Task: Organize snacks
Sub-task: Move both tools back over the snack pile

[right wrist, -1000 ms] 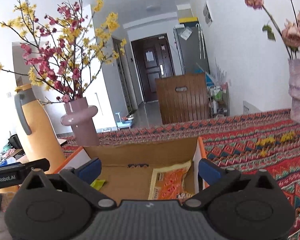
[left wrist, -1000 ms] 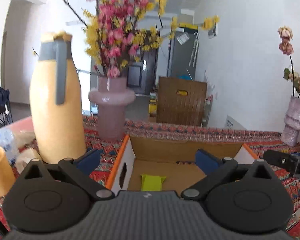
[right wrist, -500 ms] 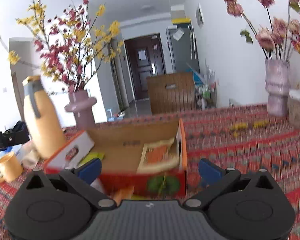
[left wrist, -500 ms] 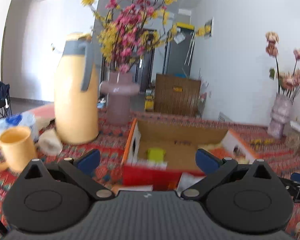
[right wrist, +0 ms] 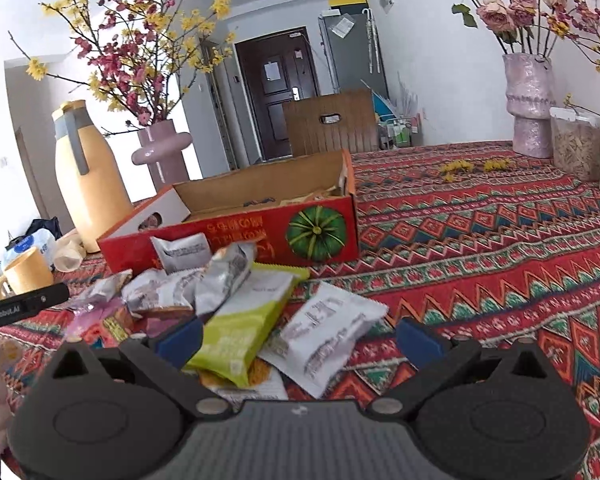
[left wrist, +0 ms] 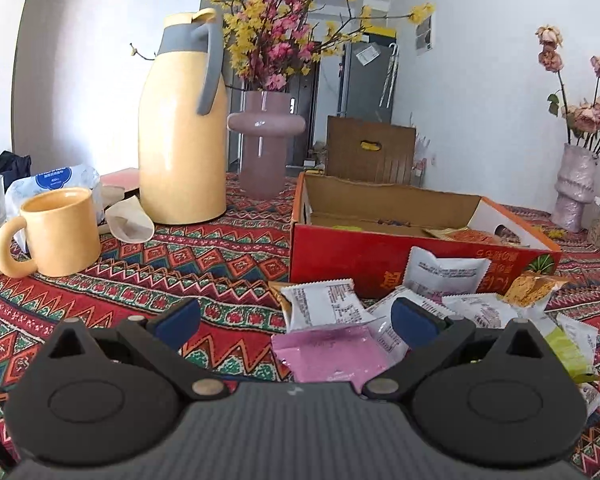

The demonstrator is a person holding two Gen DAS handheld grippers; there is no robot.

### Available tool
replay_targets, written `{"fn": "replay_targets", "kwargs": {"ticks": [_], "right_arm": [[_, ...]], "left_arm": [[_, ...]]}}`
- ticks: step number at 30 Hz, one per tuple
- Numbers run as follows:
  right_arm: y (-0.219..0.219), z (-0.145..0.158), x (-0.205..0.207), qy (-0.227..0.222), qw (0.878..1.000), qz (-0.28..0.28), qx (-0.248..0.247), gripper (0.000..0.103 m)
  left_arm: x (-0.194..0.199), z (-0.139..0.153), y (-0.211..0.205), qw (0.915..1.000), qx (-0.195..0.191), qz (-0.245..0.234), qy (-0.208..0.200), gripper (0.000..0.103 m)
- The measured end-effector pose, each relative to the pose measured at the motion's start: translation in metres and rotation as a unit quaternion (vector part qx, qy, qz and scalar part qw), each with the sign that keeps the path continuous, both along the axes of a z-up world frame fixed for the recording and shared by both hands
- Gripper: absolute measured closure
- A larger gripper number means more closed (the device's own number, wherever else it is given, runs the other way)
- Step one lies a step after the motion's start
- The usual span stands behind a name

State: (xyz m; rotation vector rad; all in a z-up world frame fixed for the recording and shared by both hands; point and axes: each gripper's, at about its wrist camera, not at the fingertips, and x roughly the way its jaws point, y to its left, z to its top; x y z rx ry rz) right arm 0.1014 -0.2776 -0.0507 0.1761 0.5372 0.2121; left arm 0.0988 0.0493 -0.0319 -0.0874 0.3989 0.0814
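Packets (right wrist: 236,312) lie heaped against the red carton (left wrist: 380,256) mid-bench, so we hold both grippers, left (left wrist: 296,318) and right (right wrist: 298,338), spread and empty before them.

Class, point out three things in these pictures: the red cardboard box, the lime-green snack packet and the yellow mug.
red cardboard box (right wrist: 236,236): right wrist view, front wall.
lime-green snack packet (right wrist: 244,320): right wrist view, packet middle.
yellow mug (left wrist: 58,232): left wrist view, mug side.
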Motion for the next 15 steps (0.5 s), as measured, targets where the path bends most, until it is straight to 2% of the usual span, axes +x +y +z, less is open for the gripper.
{"fn": "replay_targets", "kwargs": {"ticks": [5,15], "right_arm": [[-0.0032,-0.0033,-0.0035,0.006,1.000,-0.013,-0.008,0.000],[0.0023,-0.0036,-0.0023,0.018,1.000,-0.005,-0.015,0.000]], "left_arm": [[0.0040,-0.0019,0.0019,0.9998,-0.012,-0.006,0.013,0.000],[0.0021,-0.0025,0.0030,0.9997,-0.020,-0.012,0.007,0.000]]}}
